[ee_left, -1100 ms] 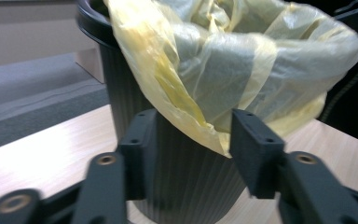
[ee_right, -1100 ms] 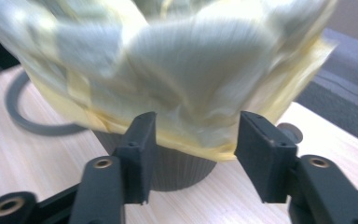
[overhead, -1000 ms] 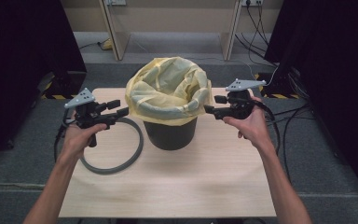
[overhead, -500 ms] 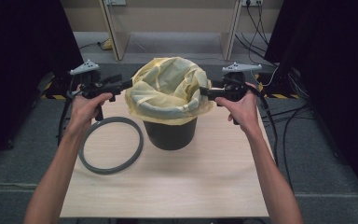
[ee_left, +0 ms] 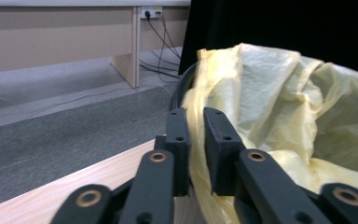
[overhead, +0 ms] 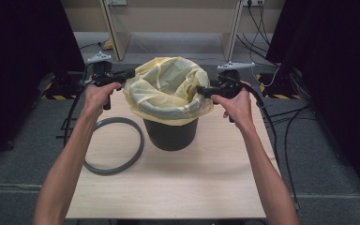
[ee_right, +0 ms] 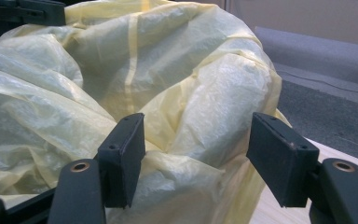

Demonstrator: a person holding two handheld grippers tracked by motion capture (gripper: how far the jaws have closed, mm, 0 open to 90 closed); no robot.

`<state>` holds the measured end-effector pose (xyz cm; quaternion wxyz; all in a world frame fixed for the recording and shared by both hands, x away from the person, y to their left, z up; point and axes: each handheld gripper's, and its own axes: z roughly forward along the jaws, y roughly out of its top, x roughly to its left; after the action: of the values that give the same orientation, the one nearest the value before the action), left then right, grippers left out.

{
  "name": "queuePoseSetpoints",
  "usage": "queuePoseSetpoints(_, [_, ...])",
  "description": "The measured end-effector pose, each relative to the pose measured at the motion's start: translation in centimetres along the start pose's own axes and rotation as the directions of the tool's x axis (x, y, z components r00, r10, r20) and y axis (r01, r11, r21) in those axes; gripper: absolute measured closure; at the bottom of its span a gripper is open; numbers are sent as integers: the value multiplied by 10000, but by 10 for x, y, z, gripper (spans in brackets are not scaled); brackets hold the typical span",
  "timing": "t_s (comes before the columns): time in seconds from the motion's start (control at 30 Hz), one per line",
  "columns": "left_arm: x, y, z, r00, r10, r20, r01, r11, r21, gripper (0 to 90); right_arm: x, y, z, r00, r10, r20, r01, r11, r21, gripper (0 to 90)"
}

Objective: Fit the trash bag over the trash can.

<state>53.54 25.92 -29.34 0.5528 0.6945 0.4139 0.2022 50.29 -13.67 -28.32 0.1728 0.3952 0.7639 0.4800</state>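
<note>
Left hand-held gripper (ee_left: 196,144): jaws just drawn together and clamped on a fold of the yellow bag (overhead: 168,89) at the near-left rim of the black bin (overhead: 171,133), thin plastic pinched between the pads. Carried level in the left hand (overhead: 98,93), forearm stretched forward from the bottom edge, wrist straight, jaws pointing inward at the rim. Right hand-held gripper (ee_right: 196,154): jaws apart, straddling a bulge of the bag at the right rim, pads not pressing on it. Held level in the right hand (overhead: 236,105), arm reaching forward likewise, jaws pointing inward. Bin standing mid-counter (overhead: 178,187), bag draped over its rim. Grey ring (overhead: 115,145) flat on the counter, just left of the bin.
</note>
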Motion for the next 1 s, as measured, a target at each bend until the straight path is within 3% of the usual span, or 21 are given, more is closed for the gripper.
queuePoseSetpoints(0.07, [3, -1, -2, 9970, 485, -601, -467, 9984, 312, 869, -2, -1, 1, 9999, 107, -78, -107, 9999, -48, 374])
queuePoseSetpoints(0.1, [6, -4, -2, 9963, 541, -663, -510, 9976, 476, 877, -2, -1, 1, 9998, 144, -97, -145, 9999, -59, 374])
queuePoseSetpoints(0.17, [9, -10, 0, 9981, 332, -525, -305, 9982, 521, 895, -3, -1, 0, 9999, 149, -71, -149, 9999, -58, 377])
queuePoseSetpoints(0.27, [12, -21, 4, 9983, 326, -489, -292, 9971, 701, 898, -3, -1, 0, 9998, 160, -80, -160, 9999, -62, 379])
queuePoseSetpoints(0.47, [21, -48, 21, 9966, 388, -727, -288, 9905, 1342, 900, -4, 0, 3, 9998, 177, -50, -178, 9998, -19, 383])
queuePoseSetpoints(0.77, [22, -87, 32, 9982, 209, -561, -107, 9842, 1766, 900, -7, 1, 6, 9995, 299, -32, -299, 9995, -31, 384])
queuePoseSetpoints(1.0, [16, -89, 9, 9998, 53, -194, -34, 9951, 990, 852, -9, 1, 0, 9993, 363, -59, -364, 9991, -204, 378])
